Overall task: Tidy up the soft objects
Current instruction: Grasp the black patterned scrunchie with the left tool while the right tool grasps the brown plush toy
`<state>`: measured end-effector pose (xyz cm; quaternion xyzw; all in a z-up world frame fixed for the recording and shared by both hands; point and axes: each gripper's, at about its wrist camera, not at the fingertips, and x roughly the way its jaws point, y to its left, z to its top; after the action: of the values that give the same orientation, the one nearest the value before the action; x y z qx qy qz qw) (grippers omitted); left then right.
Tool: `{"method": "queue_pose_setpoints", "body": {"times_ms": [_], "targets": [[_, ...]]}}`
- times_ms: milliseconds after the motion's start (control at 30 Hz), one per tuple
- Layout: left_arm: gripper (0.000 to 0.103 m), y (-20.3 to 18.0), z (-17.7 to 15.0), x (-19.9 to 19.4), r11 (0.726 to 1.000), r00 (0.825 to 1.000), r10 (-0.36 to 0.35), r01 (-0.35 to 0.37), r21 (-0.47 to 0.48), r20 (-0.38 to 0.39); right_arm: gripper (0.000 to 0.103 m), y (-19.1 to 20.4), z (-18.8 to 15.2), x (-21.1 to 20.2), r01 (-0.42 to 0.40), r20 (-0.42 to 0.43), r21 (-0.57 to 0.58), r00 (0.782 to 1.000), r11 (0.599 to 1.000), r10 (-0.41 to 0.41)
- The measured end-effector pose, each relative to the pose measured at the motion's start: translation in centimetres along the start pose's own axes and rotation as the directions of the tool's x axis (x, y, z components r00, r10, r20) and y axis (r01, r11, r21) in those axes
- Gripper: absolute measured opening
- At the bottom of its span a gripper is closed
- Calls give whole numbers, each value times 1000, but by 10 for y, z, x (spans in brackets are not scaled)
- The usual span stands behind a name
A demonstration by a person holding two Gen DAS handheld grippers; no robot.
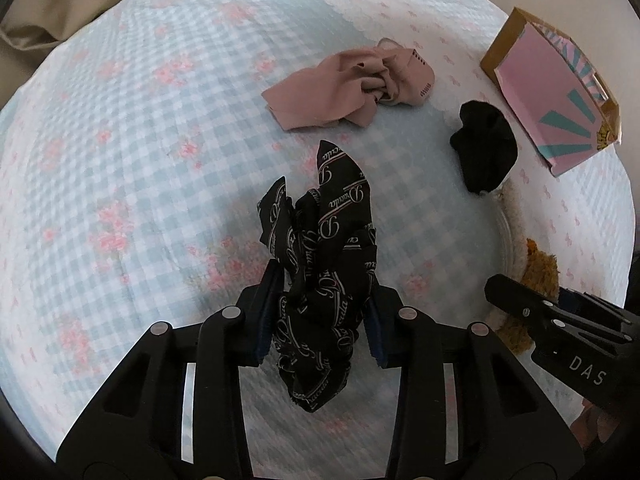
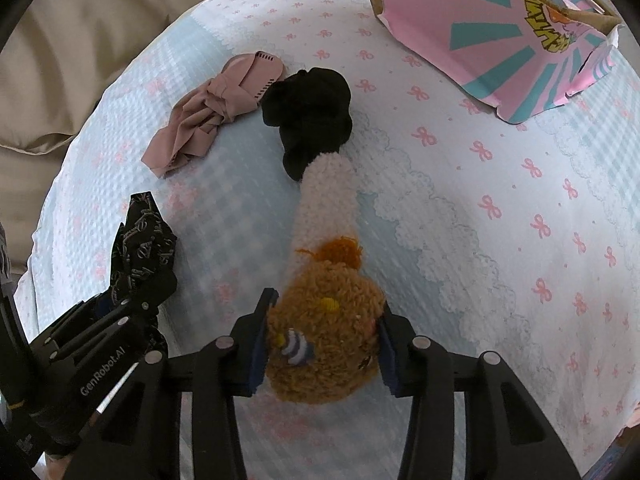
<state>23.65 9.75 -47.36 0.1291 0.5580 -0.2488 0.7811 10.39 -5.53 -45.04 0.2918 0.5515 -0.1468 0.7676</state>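
A black scarf with white lettering (image 1: 320, 276) lies bunched on the bed, and my left gripper (image 1: 320, 312) is shut on its middle, both pads pressing the folds. The same scarf (image 2: 140, 240) shows at the left of the right wrist view beside the left gripper's body. My right gripper (image 2: 324, 332) is shut on the fuzzy brown end of a plush sock (image 2: 324, 320), whose cream leg (image 2: 328, 200) runs away toward a black cloth bundle (image 2: 312, 112). A crumpled pink garment (image 1: 352, 88) (image 2: 212, 112) lies farther back. The black bundle (image 1: 484, 144) sits right of it.
An open cardboard box with pink and teal print (image 1: 560, 96) (image 2: 512, 40) lies on the bed at the far right. The bedspread (image 1: 140, 160) is blue gingham with pink flowers and bows. Beige bedding (image 2: 80, 40) rises at the far left. The right gripper's body (image 1: 560, 332) crosses the left view's lower right.
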Motion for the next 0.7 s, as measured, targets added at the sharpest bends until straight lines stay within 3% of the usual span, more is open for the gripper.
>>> {"method": "queue_pose_setpoints", "body": {"times_ms": [333, 700], "targets": [[33, 2, 6, -50, 999, 999, 18, -16, -41, 44, 41, 9, 8, -49, -42, 22, -64, 999, 997, 44], [33, -25, 26, -176, 984, 983, 85, -58, -168, 160, 41, 23, 48, -179, -92, 121, -302, 984, 949, 134]]}}
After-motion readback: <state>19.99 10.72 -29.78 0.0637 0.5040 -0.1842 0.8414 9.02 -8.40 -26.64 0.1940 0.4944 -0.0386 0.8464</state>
